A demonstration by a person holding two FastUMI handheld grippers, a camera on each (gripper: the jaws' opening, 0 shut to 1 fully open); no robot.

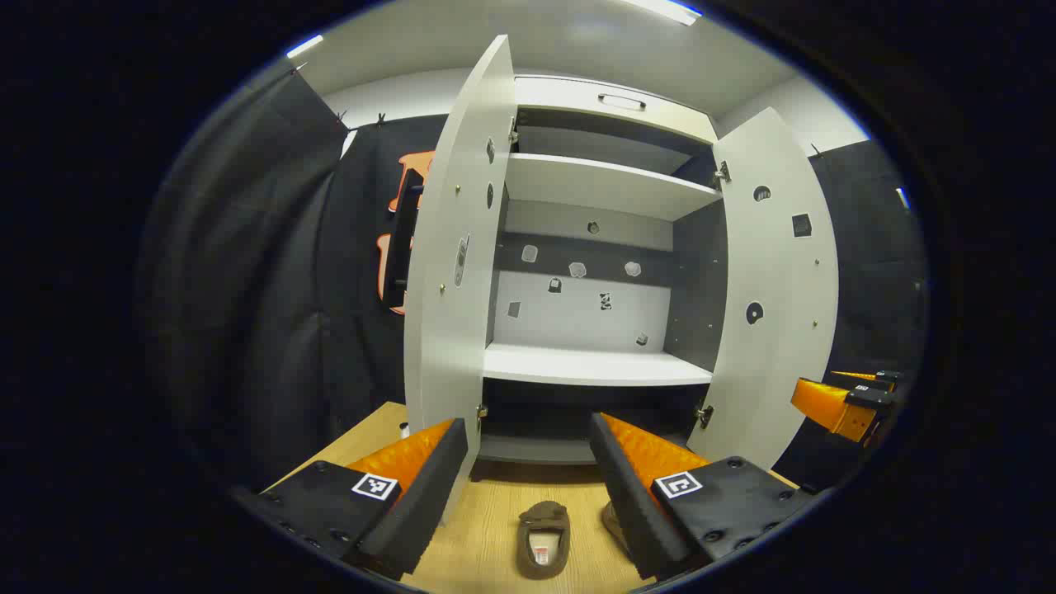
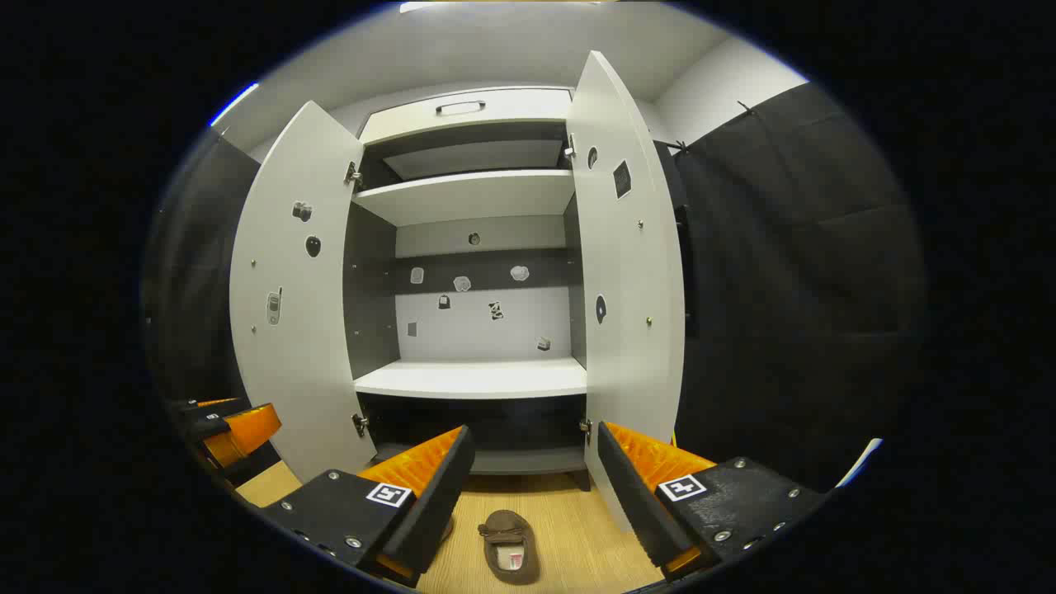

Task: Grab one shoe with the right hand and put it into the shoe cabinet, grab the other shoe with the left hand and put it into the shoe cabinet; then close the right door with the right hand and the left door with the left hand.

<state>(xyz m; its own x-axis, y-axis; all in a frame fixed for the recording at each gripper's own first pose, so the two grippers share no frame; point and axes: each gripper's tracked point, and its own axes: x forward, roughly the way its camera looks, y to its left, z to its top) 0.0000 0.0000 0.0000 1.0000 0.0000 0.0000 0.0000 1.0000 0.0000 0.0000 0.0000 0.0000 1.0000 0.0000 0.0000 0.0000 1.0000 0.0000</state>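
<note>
Both doors are standing wide open, starting with the left door (image 2: 289, 289), and the left gripper (image 1: 528, 487) is hovering spread apart and empty above a brown loafer (image 1: 544, 538) on the wooden floor (image 1: 487, 536). A second shoe (image 1: 612, 520) is peeking beside its right finger, mostly hidden. Ahead, the shoe cabinet (image 2: 474, 375) is waiting with bare shelves. The right gripper (image 2: 532, 495) is hanging released over a loafer (image 2: 510, 544). Descending together, both could be reaching for one shoe, or clipping the right door (image 2: 627, 272).
</note>
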